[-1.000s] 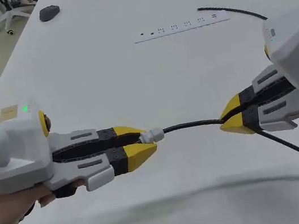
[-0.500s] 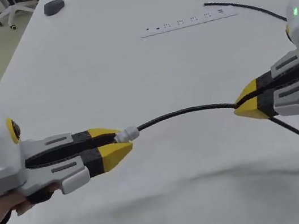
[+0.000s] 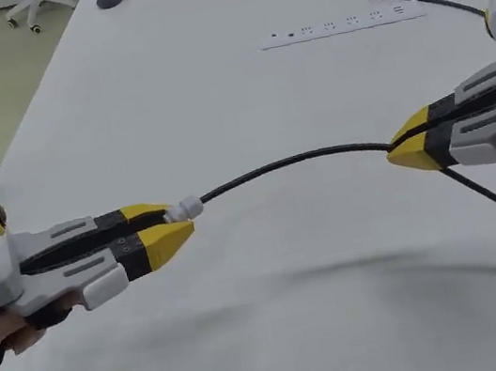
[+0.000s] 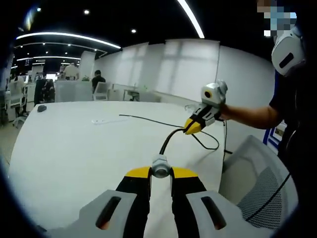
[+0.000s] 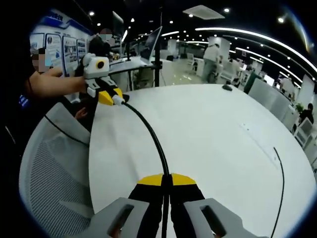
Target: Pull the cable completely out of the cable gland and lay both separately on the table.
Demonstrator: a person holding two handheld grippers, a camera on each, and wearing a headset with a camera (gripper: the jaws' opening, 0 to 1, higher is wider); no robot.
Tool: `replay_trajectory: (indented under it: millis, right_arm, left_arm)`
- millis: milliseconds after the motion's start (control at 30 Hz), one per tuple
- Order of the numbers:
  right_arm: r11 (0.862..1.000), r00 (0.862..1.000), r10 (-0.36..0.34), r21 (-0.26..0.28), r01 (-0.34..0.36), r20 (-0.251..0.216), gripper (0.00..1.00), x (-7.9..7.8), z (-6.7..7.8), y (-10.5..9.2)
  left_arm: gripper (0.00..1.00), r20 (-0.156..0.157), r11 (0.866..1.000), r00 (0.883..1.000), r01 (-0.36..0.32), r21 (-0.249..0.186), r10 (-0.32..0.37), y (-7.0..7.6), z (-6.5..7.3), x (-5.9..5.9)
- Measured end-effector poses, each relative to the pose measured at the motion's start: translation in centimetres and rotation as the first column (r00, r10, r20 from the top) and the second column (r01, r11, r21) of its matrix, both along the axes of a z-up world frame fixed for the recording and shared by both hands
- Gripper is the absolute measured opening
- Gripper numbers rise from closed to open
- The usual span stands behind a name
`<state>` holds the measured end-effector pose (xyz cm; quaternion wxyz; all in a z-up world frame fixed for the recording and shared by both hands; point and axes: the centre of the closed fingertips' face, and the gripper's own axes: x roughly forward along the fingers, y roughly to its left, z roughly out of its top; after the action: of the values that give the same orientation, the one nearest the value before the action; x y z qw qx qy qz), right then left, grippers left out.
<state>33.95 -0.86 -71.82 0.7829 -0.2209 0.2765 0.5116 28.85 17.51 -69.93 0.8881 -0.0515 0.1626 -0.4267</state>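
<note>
Aloft over the bench (image 3: 240, 82), left tool (image 3: 179, 227) was clamped on the cable gland (image 3: 186, 209), right tool (image 3: 396, 145) pinched shut on the cable (image 3: 291, 160). Cable not yet out; a straight, steady outward pull looked best.

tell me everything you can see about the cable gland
The cable gland is a small, pale grey-white fitting, plastic by its look, with a rounded collar at its free end. It is clamped between the yellow tips of the left tool and appears to be held above the white table rather than resting on it. The black cable enters its free end and arcs across to the right tool, which is shut on it, so the cable is not yet pulled out.
</note>
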Motion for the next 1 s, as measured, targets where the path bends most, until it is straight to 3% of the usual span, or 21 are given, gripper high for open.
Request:
replay_trajectory:
  millis: [100,233,267,400,567,700,767,833,900,967,1000]
  right_arm:
    - [0.999,1.0,-0.017,0.033,0.017,-0.017,0.0,0.4,0.3,0.5]
    - [0.999,0.999,-0.03,0.038,0.03,-0.011,0.0,0.8,0.5,1.5]
    - [0.998,0.999,-0.027,0.065,0.029,-0.022,0.0,0.7,0.7,2.4]
    - [0.995,0.999,-0.047,0.089,0.049,-0.023,0.0,1.1,0.8,4.0]
    - [0.989,0.997,-0.058,0.135,0.065,-0.057,0.0,1.4,0.5,6.4]
    - [0.971,0.99,-0.074,0.216,0.099,-0.122,0.0,1.8,0.2,9.0]
    - [0.957,0.98,-0.093,0.254,0.137,-0.177,0.0,2.1,-0.1,10.3]
    - [0.945,0.974,-0.103,0.287,0.16,-0.202,0.0,2.5,-0.4,11.7]
    - [0.939,0.97,-0.11,0.296,0.173,-0.218,0.0,2.8,-0.8,12.9]
    - [0.935,0.966,-0.114,0.304,0.184,-0.233,0.0,3.0,-1.3,14.2]
    - [0.931,0.964,-0.115,0.312,0.188,-0.238,0.0,3.0,-1.4,14.7]
  left_arm:
    - [0.14,0.001,1.0,1.0,-0.013,-0.01,0.013,1.3,0.0,-0.3]
    - [0.14,-0.01,1.0,1.0,-0.023,-0.001,0.023,2.7,-0.6,-0.5]
    - [0.14,-0.015,1.0,1.0,-0.021,-0.002,0.021,3.0,-0.7,-0.6]
    - [0.14,-0.019,1.0,0.999,-0.031,0.004,0.031,3.9,-1.4,-0.6]
    - [0.14,-0.029,0.998,0.998,-0.063,-0.002,0.063,4.9,-2.5,-0.2]
    - [0.14,-0.025,0.995,0.995,-0.099,0.014,0.099,5.4,-4.0,0.3]
    - [0.14,-0.028,0.994,0.994,-0.107,0.016,0.107,5.5,-4.8,0.5]
    - [0.14,-0.019,0.993,0.993,-0.118,0.024,0.118,5.6,-5.4,0.7]
    - [0.14,-0.02,0.991,0.991,-0.129,0.035,0.13,5.7,-6.0,1.0]
    - [0.14,-0.012,0.986,0.989,-0.146,0.075,0.148,6.1,-6.6,1.3]
    - [0.14,-0.019,0.986,0.988,-0.151,0.064,0.153,6.0,-6.8,1.4]
